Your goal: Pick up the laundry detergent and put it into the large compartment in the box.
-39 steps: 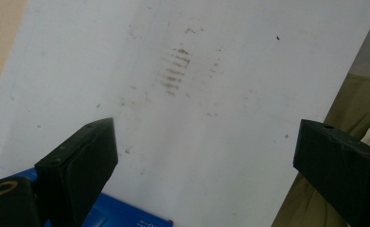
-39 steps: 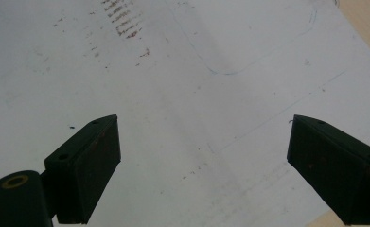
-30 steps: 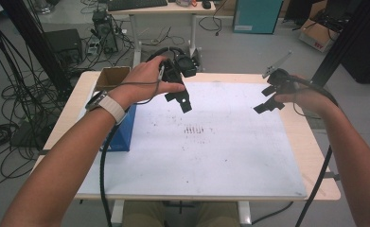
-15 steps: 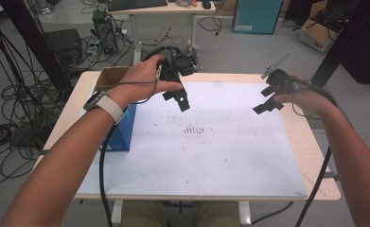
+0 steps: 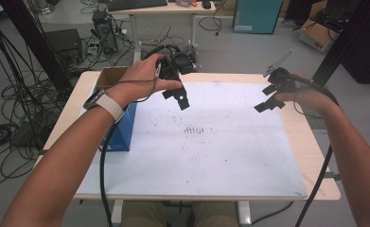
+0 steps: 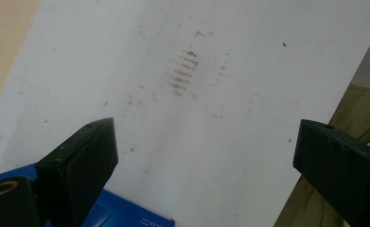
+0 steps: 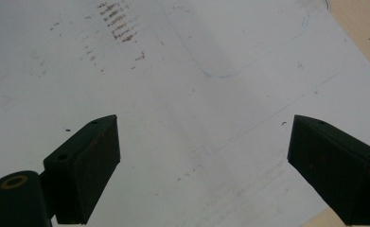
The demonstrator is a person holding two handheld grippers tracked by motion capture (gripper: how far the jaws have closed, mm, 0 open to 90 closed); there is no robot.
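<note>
Grey floor strewn with black cables [image 5: 3,132] spreads around a pale wooden table [image 5: 310,142], with a desk [image 5: 163,9], a teal cabinet [image 5: 254,15] and a cardboard carton [image 5: 317,35] farther back. On the table lies a white sheet [image 5: 197,151], covering nearly all of the top and smudged with brown marks [image 5: 194,128], which show as short stacked streaks in the left gripper view [image 6: 182,71] and the right gripper view [image 7: 116,21]; a faint blue pen line [image 7: 220,73] curves across the sheet there too. Against the sheet's left edge stands a blue box [image 5: 121,130], just under the person's left forearm, and its corner shows at the bottom of the left gripper view [image 6: 126,217], where small white print on it is too blurred to read. An open brown box [image 5: 108,78] sits at the table's far left corner. The red print on the carton cannot be read either. The left gripper [image 5: 175,94] hangs over the far left part of the sheet, its jaws spread wide with nothing between them [image 6: 204,156]. The right gripper [image 5: 268,98] hangs over the far right part, well apart from the left, jaws also wide and empty [image 7: 204,161]. Against the frames of a second and half a second ago, both grippers sit in nearly the same places; the left hand [image 5: 147,78] has edged slightly, and nothing on the table has shifted.
</note>
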